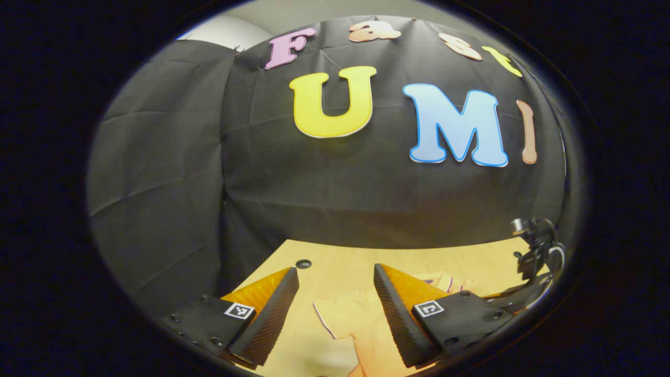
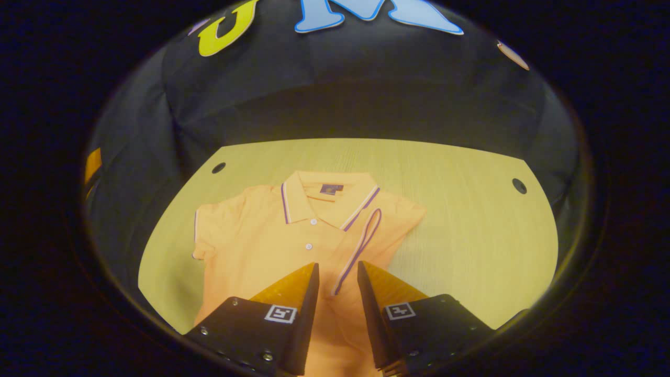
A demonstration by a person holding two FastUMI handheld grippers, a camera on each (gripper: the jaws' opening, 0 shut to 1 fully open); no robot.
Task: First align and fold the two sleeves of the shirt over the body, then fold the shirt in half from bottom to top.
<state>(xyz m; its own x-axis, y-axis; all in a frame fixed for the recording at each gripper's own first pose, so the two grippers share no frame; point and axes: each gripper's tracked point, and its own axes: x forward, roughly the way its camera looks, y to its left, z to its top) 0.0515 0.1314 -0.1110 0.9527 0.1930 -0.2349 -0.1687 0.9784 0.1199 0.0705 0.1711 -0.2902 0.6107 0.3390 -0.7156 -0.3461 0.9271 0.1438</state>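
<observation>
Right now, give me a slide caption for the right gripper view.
Right gripper open above an orange polo shirt on the wooden table; one short sleeve already folded over the body.

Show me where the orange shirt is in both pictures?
Left gripper view: the shirt lies low in the picture, between the open jaws, only a part of it showing.
Right gripper view: the shirt lies spread in the middle, collar at the far end, one sleeve folded over.
Shared landmark: the wooden table beneath it.
</observation>
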